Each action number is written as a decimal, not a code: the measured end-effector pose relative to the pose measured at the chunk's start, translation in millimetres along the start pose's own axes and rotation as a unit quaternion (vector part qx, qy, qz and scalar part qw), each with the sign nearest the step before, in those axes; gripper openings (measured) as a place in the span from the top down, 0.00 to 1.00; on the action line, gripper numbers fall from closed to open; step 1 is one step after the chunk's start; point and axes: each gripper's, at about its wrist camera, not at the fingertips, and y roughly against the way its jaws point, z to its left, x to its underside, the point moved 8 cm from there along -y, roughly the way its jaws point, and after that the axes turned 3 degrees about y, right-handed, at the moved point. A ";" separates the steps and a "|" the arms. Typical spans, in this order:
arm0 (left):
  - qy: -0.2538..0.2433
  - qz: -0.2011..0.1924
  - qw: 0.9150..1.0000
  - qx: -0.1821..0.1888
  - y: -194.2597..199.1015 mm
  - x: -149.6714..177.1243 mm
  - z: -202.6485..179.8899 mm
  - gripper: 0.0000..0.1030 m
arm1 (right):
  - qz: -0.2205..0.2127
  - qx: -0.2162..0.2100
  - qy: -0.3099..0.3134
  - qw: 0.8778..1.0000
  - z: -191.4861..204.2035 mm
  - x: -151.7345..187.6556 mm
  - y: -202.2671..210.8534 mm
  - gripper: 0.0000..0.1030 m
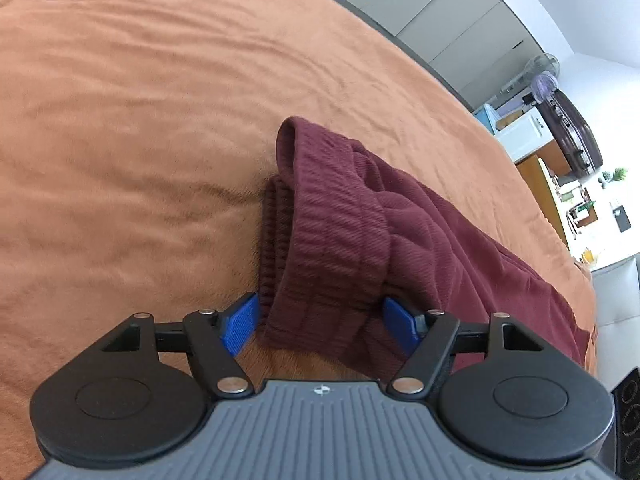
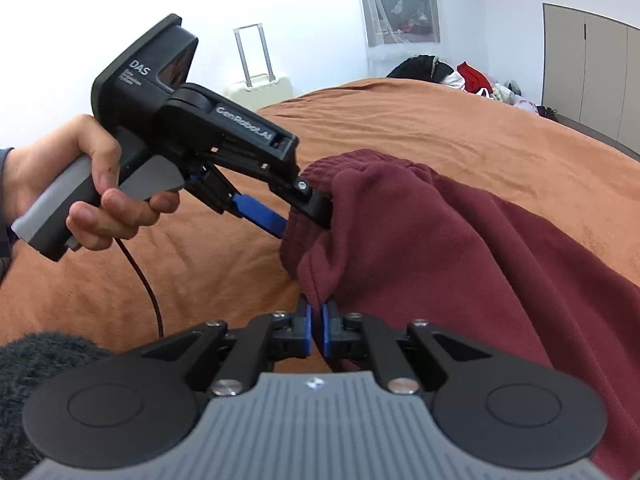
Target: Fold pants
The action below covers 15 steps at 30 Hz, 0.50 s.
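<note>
Tools are both working the pants (image 1: 340,232) waistband on the bed (image 1: 140,100): my right tool (image 2: 316,326) is pinching a fabric edge, my left tool (image 1: 320,320) is gaping around the band, folding barely begun.

Light: bright, even daylight in both views.
Glare: the window wall (image 2: 280,8) behind the hand is blown out to white.
Shadows: soft, faint in the bedspread (image 1: 140,120) creases.
Distortion: strong fisheye curving, dark corners.
Focus: sharp; no motion blur.
</note>
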 end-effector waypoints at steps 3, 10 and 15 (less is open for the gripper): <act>0.025 -0.024 0.999 0.013 18.1 3.1 8.8 0.15 | 0.002 -0.007 0.006 1.000 8.9 9.3 3.1 0.98; 0.036 -0.053 0.998 -0.003 34.6 1.2 1.3 0.15 | 0.035 -0.010 -0.018 0.999 10.2 54.8 -36.4 0.98; 0.000 -0.079 0.997 -0.008 44.3 -7.1 -45.8 0.13 | 0.018 -0.039 -0.027 0.999 11.8 48.9 -21.8 0.58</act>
